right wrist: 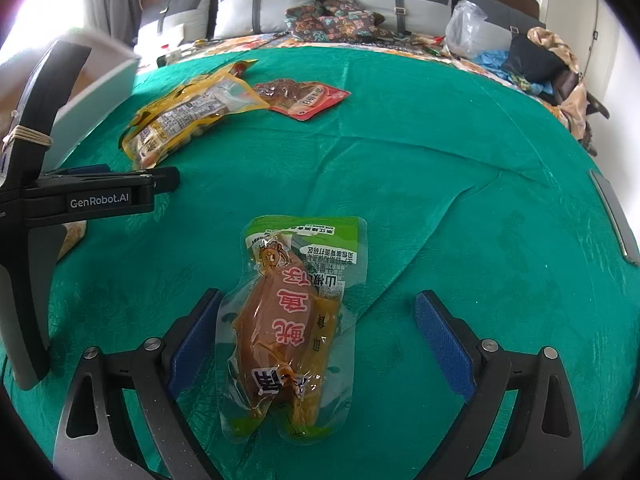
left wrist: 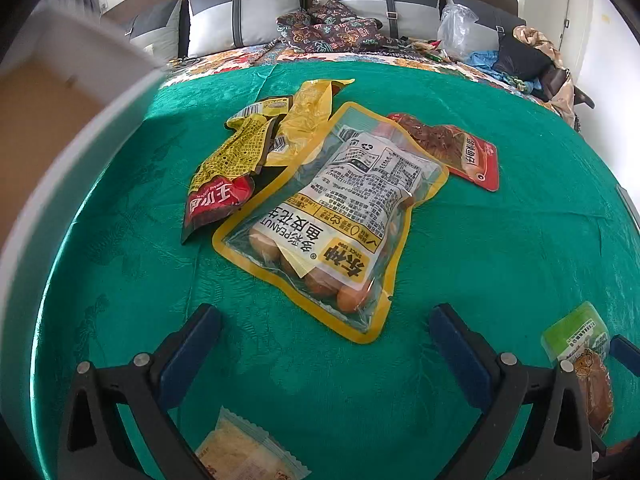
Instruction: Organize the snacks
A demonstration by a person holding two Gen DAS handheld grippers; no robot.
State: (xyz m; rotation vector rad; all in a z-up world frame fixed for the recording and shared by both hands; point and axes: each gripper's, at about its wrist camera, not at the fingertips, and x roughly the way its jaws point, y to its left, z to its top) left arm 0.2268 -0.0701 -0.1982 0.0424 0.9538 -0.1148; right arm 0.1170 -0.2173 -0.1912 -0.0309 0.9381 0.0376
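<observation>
Snack packs lie on a green cloth (left wrist: 500,248). In the left wrist view a yellow-edged peanut bag (left wrist: 340,224) sits just beyond my open left gripper (left wrist: 324,340), with nothing between its fingers. A yellow-and-red pack (left wrist: 236,160) and a red pack (left wrist: 460,148) flank the bag. A pale biscuit pack (left wrist: 244,452) lies under the gripper. In the right wrist view my right gripper (right wrist: 320,330) stands open around a green-topped pack of brown food (right wrist: 292,328), which lies between the fingers near the left pad (right wrist: 196,344). That pack also shows in the left view (left wrist: 584,360).
A white bin (left wrist: 56,112) stands at the left edge of the cloth, also seen as a white bin (right wrist: 92,92) behind the left gripper's body (right wrist: 80,196). Grey pillows (right wrist: 264,4), a patterned cushion (left wrist: 332,24), a plastic bag (right wrist: 468,28) and piled clothes (right wrist: 552,60) lie at the back.
</observation>
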